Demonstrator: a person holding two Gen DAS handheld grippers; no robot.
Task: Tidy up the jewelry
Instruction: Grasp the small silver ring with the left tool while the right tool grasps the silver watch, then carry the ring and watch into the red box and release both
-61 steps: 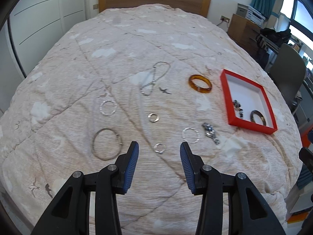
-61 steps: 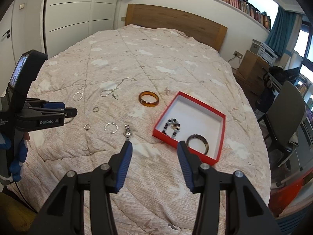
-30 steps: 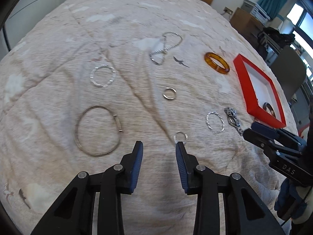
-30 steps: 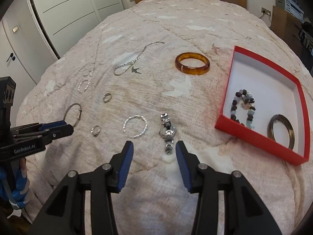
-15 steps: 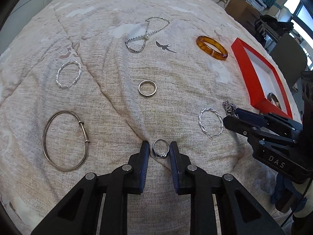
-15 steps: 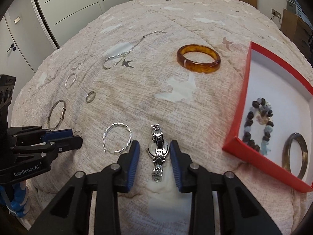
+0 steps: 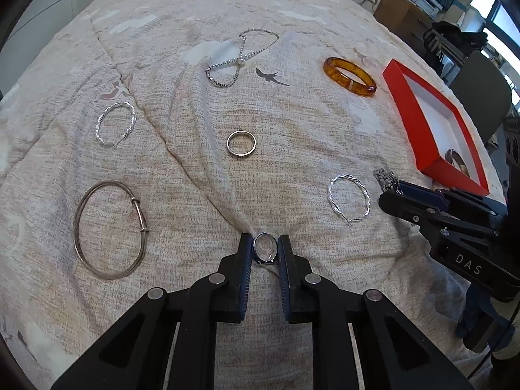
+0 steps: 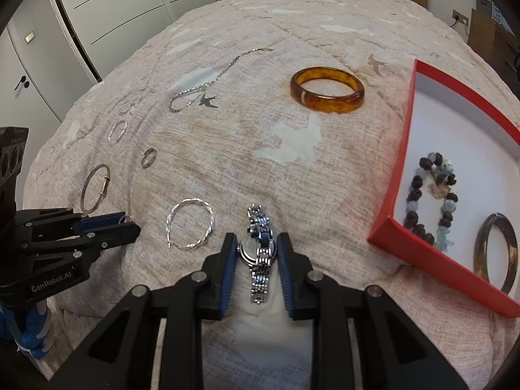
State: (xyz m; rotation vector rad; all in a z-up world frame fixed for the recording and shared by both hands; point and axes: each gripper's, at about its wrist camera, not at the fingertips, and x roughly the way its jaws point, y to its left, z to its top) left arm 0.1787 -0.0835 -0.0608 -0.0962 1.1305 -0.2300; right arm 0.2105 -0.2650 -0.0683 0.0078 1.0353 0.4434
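Jewelry lies scattered on the bedspread (image 7: 182,169); in the left wrist view a small ring (image 7: 265,252) stands on edge between the left gripper (image 7: 265,253) pads, jaws narrowed to touching or nearly so, red box (image 7: 410,110) far right. In the right wrist view, the watch (image 8: 259,250) runs lengthwise between the right gripper (image 8: 256,253) fingers, case nearly pinched, the box (image 8: 398,182) just right, so this hand is nearer.
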